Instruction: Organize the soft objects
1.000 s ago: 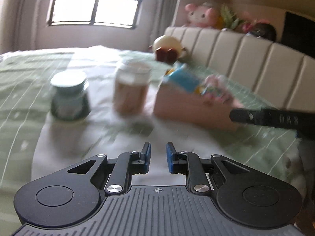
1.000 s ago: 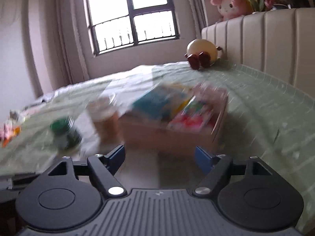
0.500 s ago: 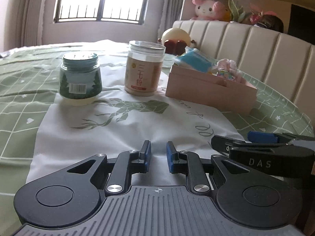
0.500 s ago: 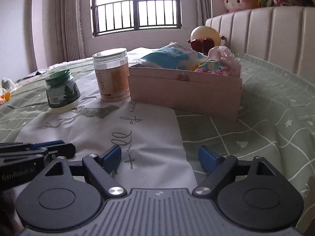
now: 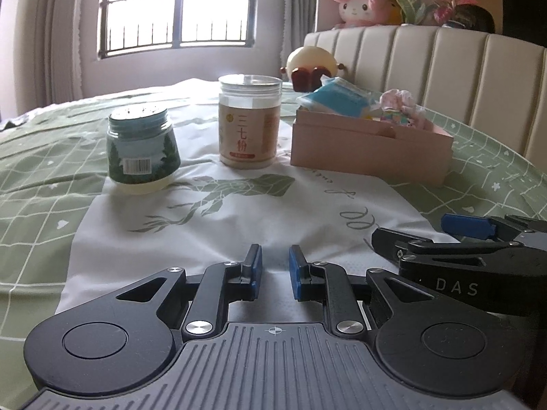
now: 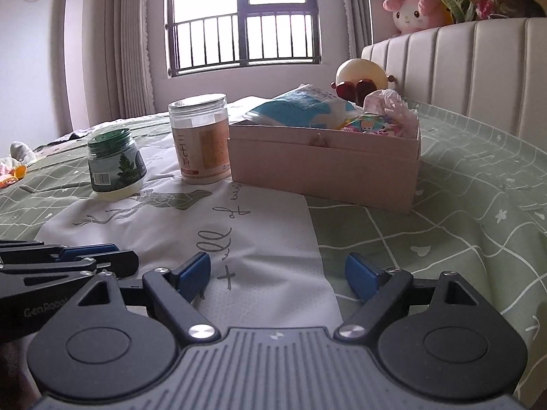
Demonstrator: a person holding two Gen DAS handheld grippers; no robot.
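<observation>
A pink cardboard box (image 5: 371, 148) (image 6: 324, 171) stands on the bed and holds a blue soft packet (image 5: 336, 97) (image 6: 301, 106) and a pink crinkly packet (image 5: 398, 106) (image 6: 386, 112). My left gripper (image 5: 275, 270) rests low over a white cloth (image 5: 239, 212) (image 6: 259, 239), its jaws nearly together with a narrow gap and nothing between them. My right gripper (image 6: 277, 273) is open and empty at the cloth's right edge; it also shows in the left wrist view (image 5: 454, 235). Both grippers are well short of the box.
A green-lidded jar (image 5: 142, 148) (image 6: 114, 167) and a taller clear-lidded jar (image 5: 249, 121) (image 6: 201, 138) stand on the cloth left of the box. A round plush (image 5: 311, 66) (image 6: 362, 77) lies by the padded headboard (image 5: 444, 65). A pink plush (image 6: 413, 12) sits on the shelf above.
Both grippers have dropped low to the bed and come to rest side by side. The blurred views have steadied. The jaws have not visibly changed.
</observation>
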